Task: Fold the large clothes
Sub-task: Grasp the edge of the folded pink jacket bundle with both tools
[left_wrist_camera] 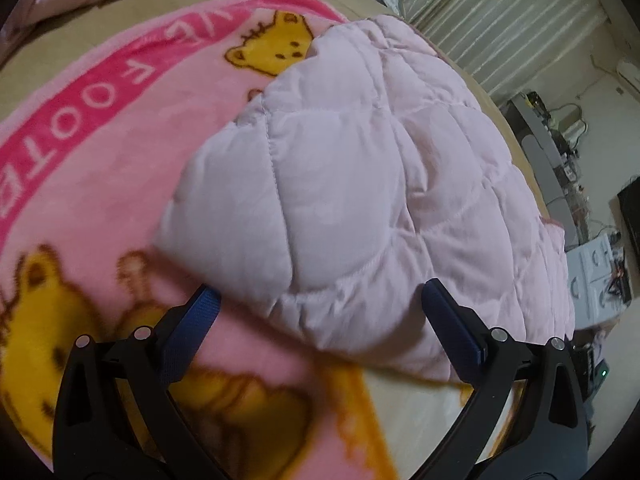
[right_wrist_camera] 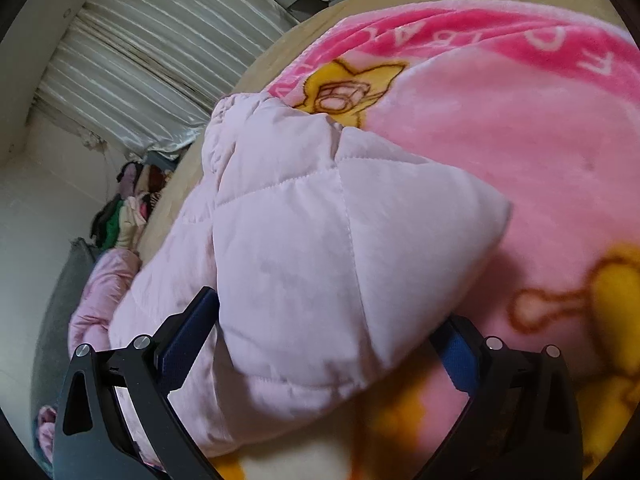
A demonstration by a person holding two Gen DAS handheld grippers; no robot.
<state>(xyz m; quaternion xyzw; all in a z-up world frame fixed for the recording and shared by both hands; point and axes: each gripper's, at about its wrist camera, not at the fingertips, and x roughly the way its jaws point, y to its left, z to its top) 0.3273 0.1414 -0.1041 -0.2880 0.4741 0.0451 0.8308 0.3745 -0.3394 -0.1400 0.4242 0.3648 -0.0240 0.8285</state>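
A pale pink quilted puffer garment (left_wrist_camera: pixel 360 200) lies folded on a pink blanket with yellow bear prints (left_wrist_camera: pixel 100 152). My left gripper (left_wrist_camera: pixel 320 304) is open, its blue-padded fingers straddling the garment's near edge, holding nothing. In the right wrist view the same garment (right_wrist_camera: pixel 300 248) lies across the blanket (right_wrist_camera: pixel 500 152). My right gripper (right_wrist_camera: pixel 328 320) is open, with the garment's near folded edge between its fingers; the right finger's tip is hidden under the fabric.
The blanket lies on a beige bed (left_wrist_camera: pixel 48 40). A pleated curtain (right_wrist_camera: pixel 152 52) hangs beyond the bed. A heap of clothes (right_wrist_camera: pixel 128 208) lies on the floor. Desks with cables and boxes (left_wrist_camera: pixel 592 248) stand at the bedside.
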